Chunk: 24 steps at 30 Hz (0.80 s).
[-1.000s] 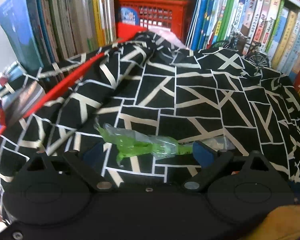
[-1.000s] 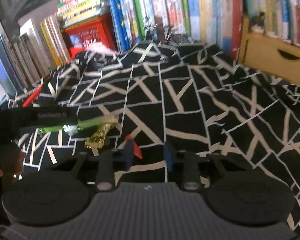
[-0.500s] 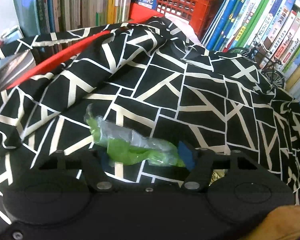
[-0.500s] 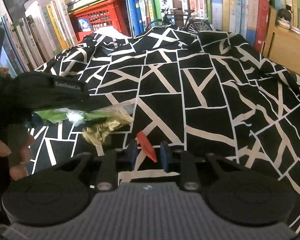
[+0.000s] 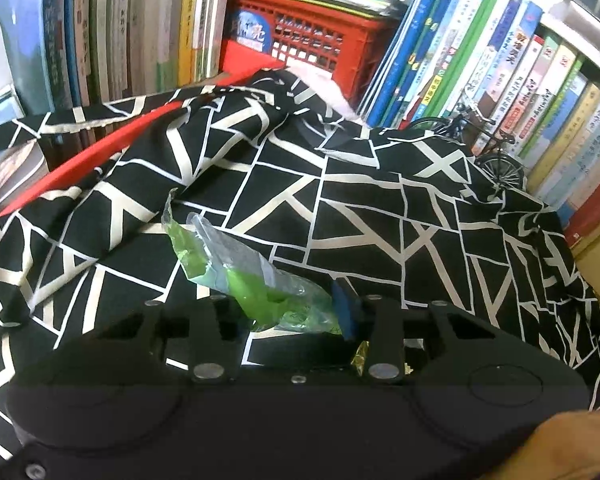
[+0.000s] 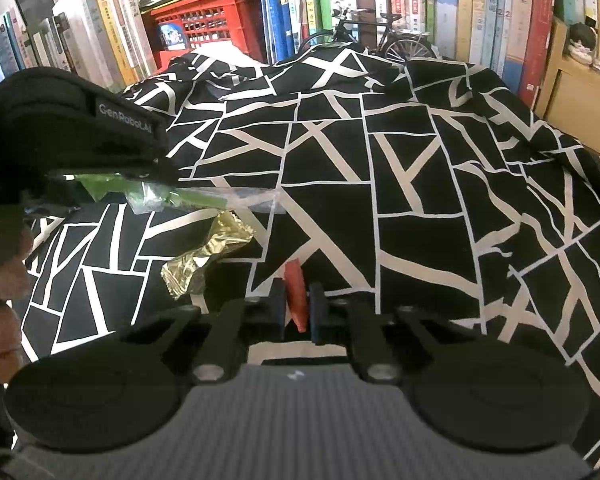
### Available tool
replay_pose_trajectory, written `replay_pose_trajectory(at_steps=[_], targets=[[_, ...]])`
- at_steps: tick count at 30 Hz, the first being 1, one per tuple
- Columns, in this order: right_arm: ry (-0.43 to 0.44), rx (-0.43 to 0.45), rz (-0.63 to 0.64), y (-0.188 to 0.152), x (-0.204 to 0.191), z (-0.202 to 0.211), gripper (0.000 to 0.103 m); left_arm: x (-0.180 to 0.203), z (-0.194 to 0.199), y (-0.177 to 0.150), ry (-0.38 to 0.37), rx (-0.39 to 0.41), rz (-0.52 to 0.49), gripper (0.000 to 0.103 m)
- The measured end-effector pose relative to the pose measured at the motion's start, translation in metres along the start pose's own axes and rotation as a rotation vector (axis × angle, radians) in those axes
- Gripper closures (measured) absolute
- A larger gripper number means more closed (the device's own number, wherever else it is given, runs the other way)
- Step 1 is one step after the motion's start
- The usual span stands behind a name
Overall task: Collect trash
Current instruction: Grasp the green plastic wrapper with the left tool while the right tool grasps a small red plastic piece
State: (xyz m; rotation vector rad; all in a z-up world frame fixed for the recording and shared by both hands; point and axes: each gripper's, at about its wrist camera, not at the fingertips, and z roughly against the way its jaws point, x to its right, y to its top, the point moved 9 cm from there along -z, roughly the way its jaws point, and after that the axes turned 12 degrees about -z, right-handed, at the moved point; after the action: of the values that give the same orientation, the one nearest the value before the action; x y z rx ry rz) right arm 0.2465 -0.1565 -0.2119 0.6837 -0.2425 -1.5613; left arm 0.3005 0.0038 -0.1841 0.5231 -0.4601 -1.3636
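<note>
Green wrapper (image 5: 252, 280), black-and-white geometric cloth (image 5: 380, 216)

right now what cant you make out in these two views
- Left wrist view: the gold wrapper shows only as a sliver; the left gripper body hides the rest.
- Right wrist view: the near end of the green wrapper is hidden under the left gripper.
- Right wrist view: the lower tip of the red scrap sinks between the right gripper pads.

- Even indoor light, fairly bright; no hard shadows on the patterned cloth (image 6: 400, 184).
- Strong fisheye bending curves the books (image 5: 500, 64) at the edges.
- Corners vignette dark; focus mostly sharp.
</note>
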Motion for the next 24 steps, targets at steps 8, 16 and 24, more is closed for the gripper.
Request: replay_pose_trajectory(at_steps=[8, 16, 24], targets=[[-0.014, 0.015, -0.031, -0.002, 0.004, 0.014, 0.089, 0.004, 0.022, -0.001, 0.001, 0.016, -0.032, 0.067], [-0.014, 0.033, -0.04, -0.004, 0.005, 0.036, 0.089, 0.004, 0.05, -0.007, 0.016, 0.019, -0.05, 0.071], [-0.025, 0.065, -0.046, -0.006, 0.01, 0.06, 0.089, 0.011, 0.077, -0.018, 0.012, 0.025, -0.073, 0.074]])
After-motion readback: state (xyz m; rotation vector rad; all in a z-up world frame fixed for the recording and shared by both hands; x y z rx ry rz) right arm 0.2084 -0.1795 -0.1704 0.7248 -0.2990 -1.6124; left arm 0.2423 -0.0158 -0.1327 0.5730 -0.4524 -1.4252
